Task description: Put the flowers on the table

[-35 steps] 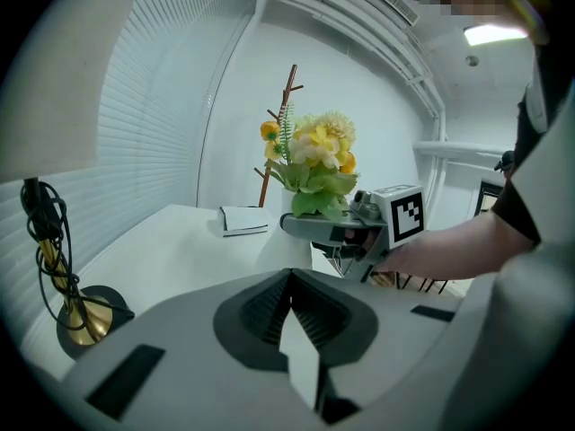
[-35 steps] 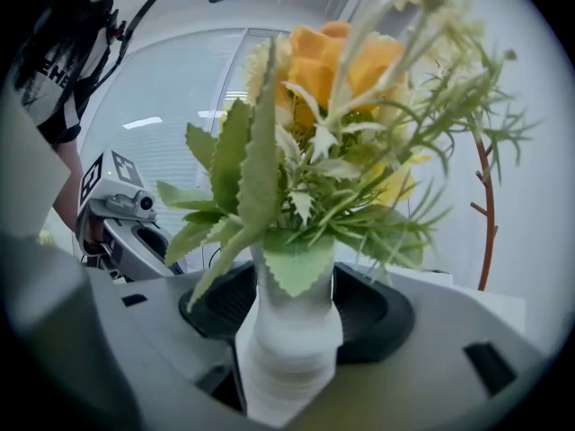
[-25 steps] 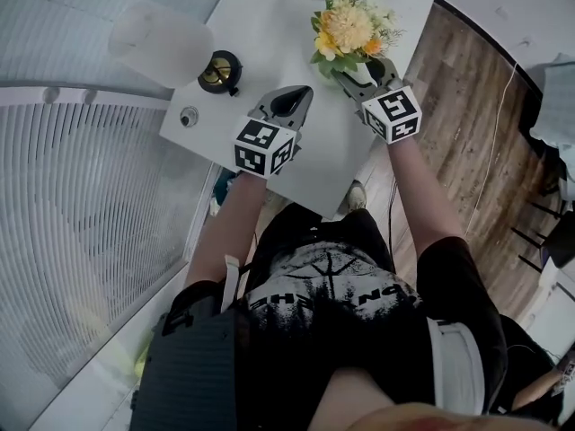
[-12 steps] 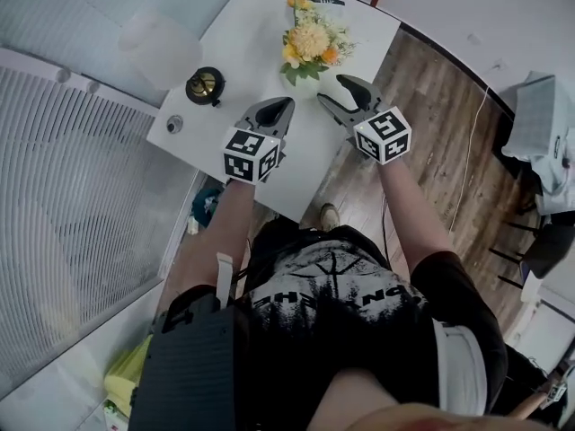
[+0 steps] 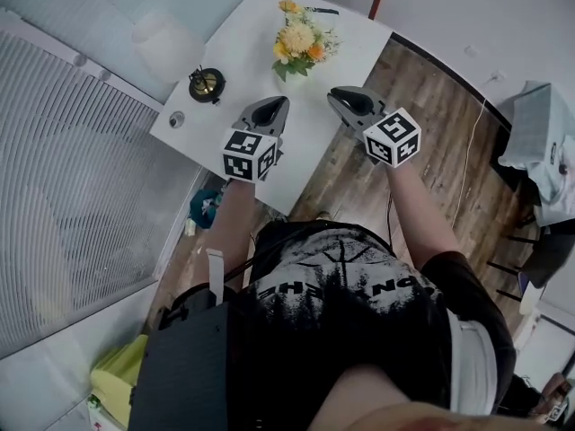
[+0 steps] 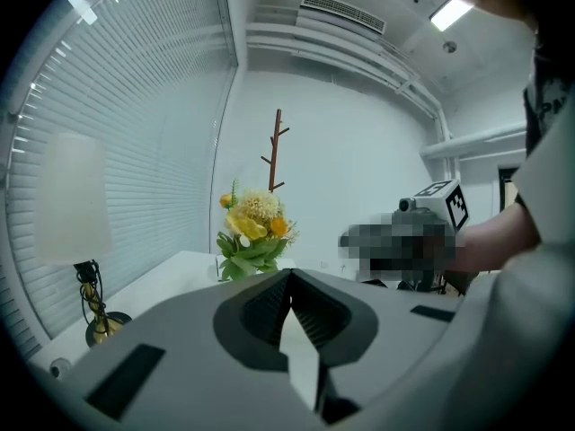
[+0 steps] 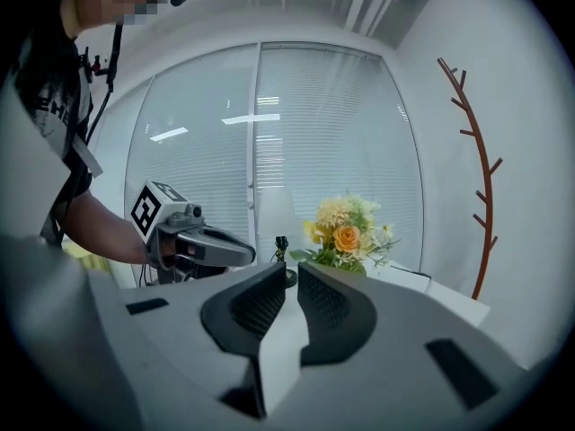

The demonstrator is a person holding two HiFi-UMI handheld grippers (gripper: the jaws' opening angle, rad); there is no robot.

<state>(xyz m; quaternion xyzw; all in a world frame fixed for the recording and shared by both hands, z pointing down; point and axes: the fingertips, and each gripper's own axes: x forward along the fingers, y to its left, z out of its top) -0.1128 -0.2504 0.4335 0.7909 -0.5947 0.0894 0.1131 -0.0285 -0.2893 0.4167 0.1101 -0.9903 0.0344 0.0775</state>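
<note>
Flowers (image 5: pixel 298 41) stand on the white table (image 5: pixel 243 61) in the head view's upper middle. My left gripper (image 5: pixel 281 104) and right gripper (image 5: pixel 337 95) hover below them, touching nothing.

Left gripper view: my jaws meet, empty, with the flowers left of centre beyond them.

Right gripper view: my jaws are closing to a slim gap with nothing between them, and the flowers are just right of centre.

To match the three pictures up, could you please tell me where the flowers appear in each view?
Head view: flowers at top centre, standing on the white table.
Left gripper view: flowers left of centre, at mid-height.
Right gripper view: flowers right of centre, at mid-height.
Shared landmark: the lamp, left of the flowers in all three views.
</note>
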